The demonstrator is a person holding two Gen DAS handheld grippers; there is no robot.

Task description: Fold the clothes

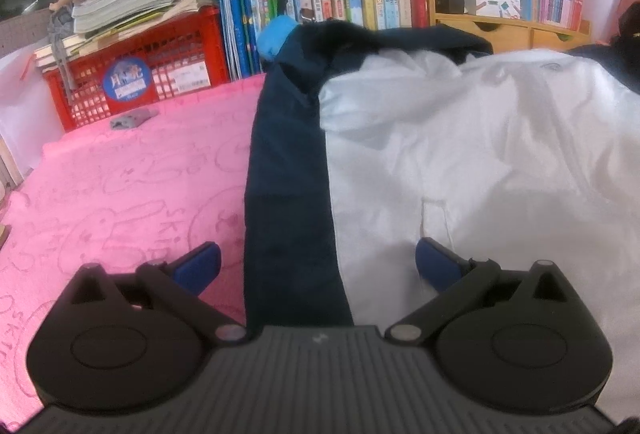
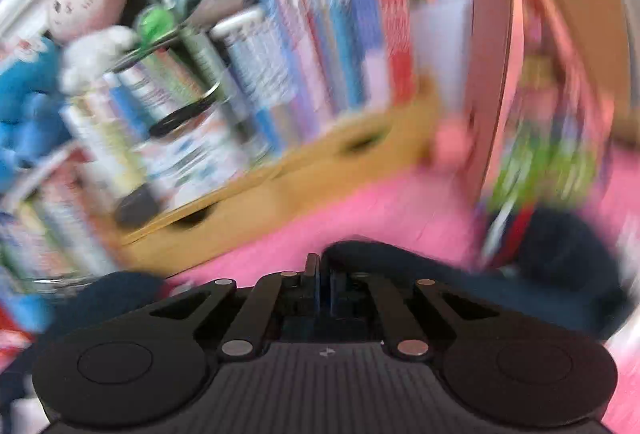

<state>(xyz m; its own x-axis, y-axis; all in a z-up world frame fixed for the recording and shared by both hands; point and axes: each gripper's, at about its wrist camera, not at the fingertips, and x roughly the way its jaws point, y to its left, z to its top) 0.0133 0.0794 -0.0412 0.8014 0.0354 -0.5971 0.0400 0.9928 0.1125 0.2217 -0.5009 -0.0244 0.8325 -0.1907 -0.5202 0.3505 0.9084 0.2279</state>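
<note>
My left gripper (image 1: 318,266) hangs released above the white-and-navy garment (image 1: 460,162), whose long axis runs near to far, while my right gripper (image 2: 322,266), its 2 fingers clenched, nips its navy edge.

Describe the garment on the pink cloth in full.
The garment looks like a jacket: a white, smooth, slightly shiny panel with creases, a short slit low down, and a dark navy band along its left edge, running up to a navy collar or hood. It lies spread flat on the pink cloth. The open left gripper hovers over its near edge, pads apart; no contact is visible.
</note>
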